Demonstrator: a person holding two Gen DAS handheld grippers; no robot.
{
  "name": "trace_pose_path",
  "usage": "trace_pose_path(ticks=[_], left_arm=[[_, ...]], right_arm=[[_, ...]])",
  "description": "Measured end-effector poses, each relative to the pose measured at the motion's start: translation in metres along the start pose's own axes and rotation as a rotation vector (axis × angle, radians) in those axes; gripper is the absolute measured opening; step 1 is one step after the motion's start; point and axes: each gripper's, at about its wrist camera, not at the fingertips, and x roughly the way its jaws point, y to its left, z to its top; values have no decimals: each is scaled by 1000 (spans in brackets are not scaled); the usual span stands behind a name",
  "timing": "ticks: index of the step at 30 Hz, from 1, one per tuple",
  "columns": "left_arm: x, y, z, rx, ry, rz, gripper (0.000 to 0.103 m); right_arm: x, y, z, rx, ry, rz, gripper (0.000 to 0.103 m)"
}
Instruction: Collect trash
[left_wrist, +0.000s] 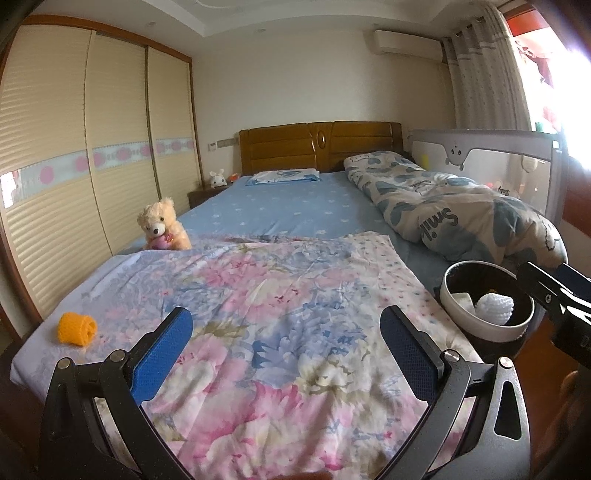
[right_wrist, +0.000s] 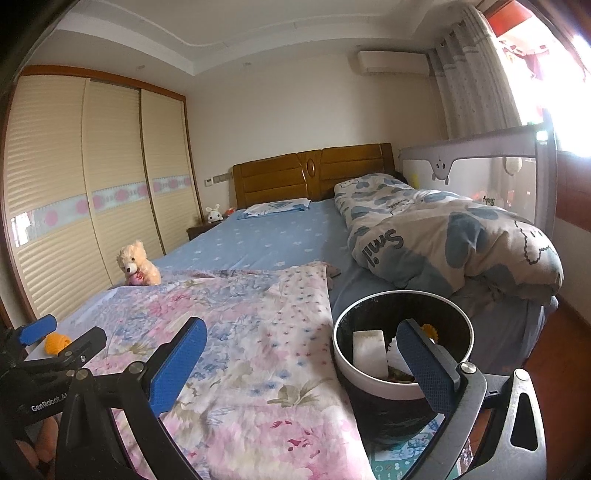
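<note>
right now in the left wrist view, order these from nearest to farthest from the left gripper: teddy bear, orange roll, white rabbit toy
1. Orange roll, on the floral sheet just left of the left gripper.
2. Teddy bear, farther up the bed's left edge.
3. White rabbit toy, on the nightstand by the headboard.

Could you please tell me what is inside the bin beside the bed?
The bin holds a white block, a white knitted ball, a small yellow flower and some dark scraps. The right tongs cover part of it, and the bottom is hidden.
</note>
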Motion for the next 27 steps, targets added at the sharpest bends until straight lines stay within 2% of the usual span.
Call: trace_pose_path(ticks=[27], left_arm=[[3, 3, 2, -11, 2, -10, 103]], right_arm=[[-1, 9, 0, -20, 10, 16, 103]])
